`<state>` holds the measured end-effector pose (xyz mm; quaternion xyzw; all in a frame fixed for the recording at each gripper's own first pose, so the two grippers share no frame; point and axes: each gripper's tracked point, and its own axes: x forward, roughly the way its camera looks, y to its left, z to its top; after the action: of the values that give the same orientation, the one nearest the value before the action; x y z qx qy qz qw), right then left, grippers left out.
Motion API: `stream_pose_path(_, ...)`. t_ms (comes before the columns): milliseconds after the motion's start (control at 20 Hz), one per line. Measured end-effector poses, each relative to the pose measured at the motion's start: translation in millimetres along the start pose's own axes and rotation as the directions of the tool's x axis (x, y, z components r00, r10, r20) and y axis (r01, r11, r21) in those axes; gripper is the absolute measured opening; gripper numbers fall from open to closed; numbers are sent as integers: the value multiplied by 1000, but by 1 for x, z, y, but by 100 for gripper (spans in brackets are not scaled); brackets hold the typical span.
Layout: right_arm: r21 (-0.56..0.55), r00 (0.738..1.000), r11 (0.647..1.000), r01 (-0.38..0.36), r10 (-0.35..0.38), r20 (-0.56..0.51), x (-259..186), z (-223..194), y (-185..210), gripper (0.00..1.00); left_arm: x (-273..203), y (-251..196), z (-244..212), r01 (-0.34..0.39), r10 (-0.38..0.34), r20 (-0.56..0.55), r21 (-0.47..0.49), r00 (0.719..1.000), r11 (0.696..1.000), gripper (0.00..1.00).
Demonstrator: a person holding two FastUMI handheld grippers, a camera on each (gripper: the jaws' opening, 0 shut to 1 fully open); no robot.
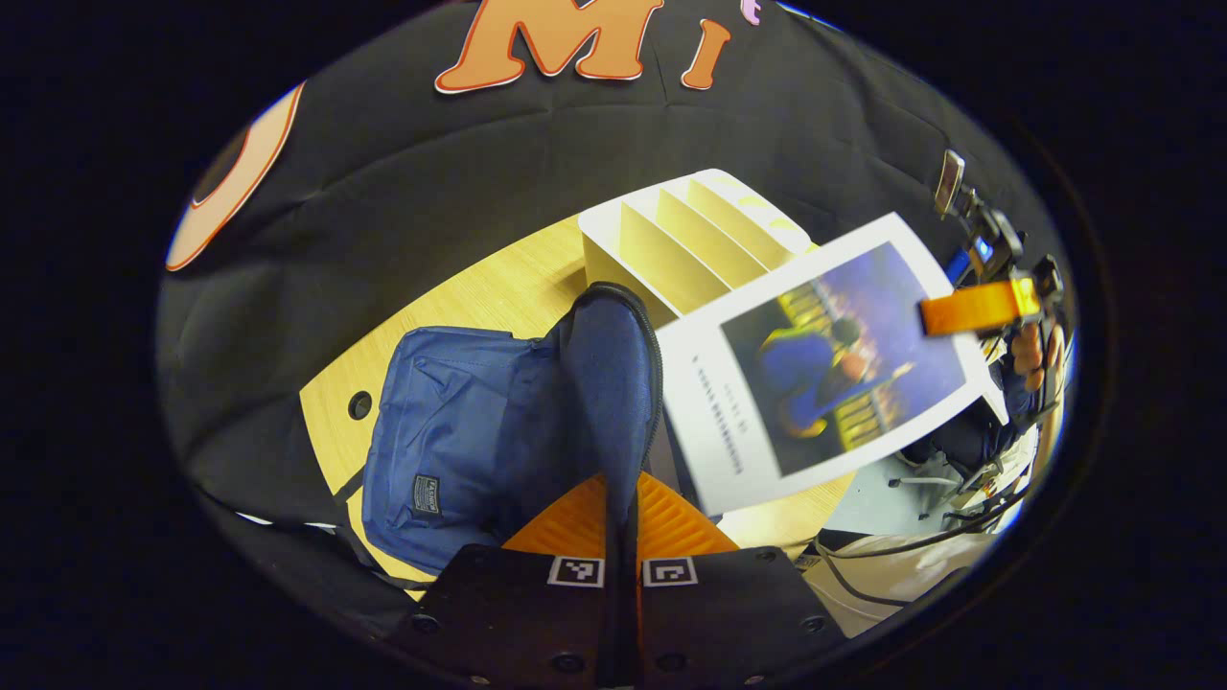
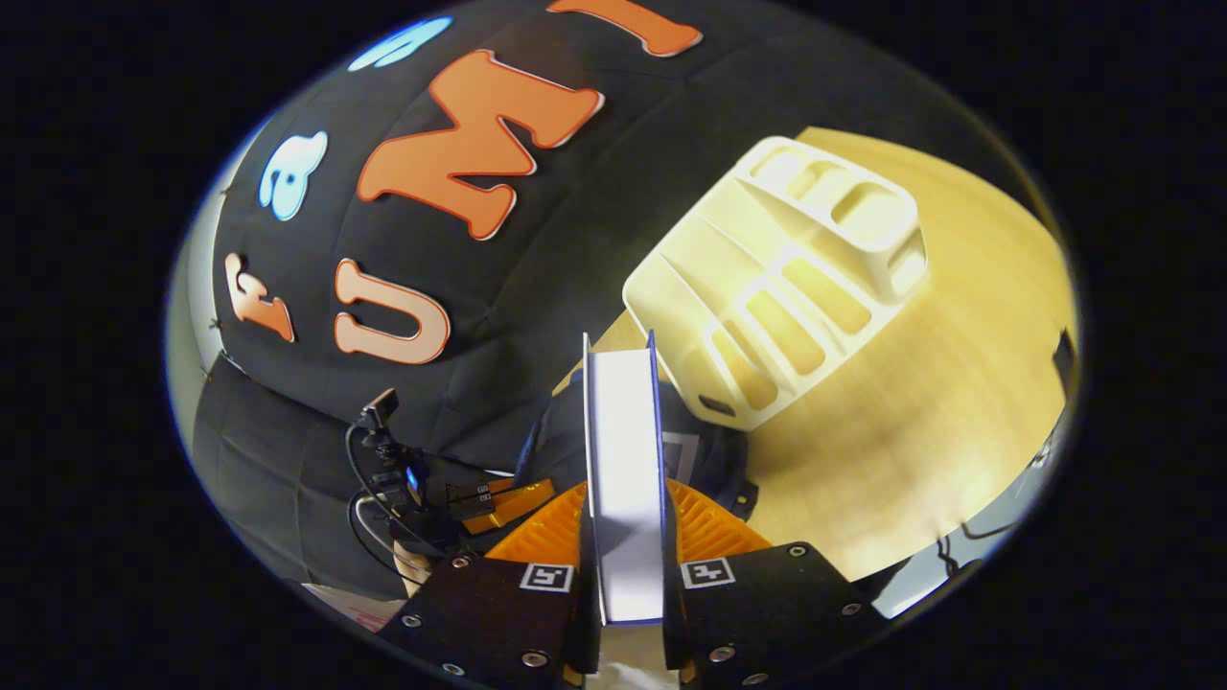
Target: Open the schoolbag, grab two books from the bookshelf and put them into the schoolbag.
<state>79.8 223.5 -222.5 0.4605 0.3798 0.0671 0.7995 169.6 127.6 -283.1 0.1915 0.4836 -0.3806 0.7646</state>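
- The wooden table [image 1: 498, 287] is the largest surface; in the left gripper view its near edge runs behind the schoolbag, with one round cable hole [image 1: 359, 404] just beside the bag's outer side. In the right gripper view a wide bare stretch of tabletop lies on the far side of the bookshelf, out to the table's edge.
- One blue schoolbag [image 1: 460, 431] lies on the table, its top flap [image 1: 609, 383] lifted upright with the zipper edge showing, so the mouth stands open toward the book.
- One cream bookshelf [image 1: 685, 240] with several slanted dividers stands just behind the bag, against the booth wall; the slots that show in both views hold no books.
- One book [image 1: 829, 359], white-bordered with a picture cover, hangs tilted in the air between the shelf and the bag's opening, just beside the raised flap and above the table's near edge. No second book can be made out; the bag's inside is hidden.
- The left gripper [image 1: 621, 537] pinches the flap edge between both fingers, holding it up.
- The right gripper [image 2: 623, 565] clamps the book by its edge, spine and page block [image 2: 625, 479] upright between the fingers; in the left gripper view it shows at the book's far corner, with a hand [image 1: 1033, 350] behind it.
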Motion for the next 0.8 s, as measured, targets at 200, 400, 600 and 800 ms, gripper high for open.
stream_pose_path(200,89,995,992,-93,94,-10,50,-30,-7,26,-4,-2,2,-10,10,5,12,1000,1000,1)
stream_pose_path(400,120,997,990,-79,78,19,109,-34,-17,26,-8,-4,2,-20,20,13,19,1000,1000,1)
stream_pose_path(600,143,997,987,-80,77,26,164,-50,1,26,-10,-7,5,-31,31,21,35,999,999,1)
stream_pose_path(800,175,996,982,-76,68,50,204,-56,20,26,-18,-8,9,-33,31,35,42,999,999,1)
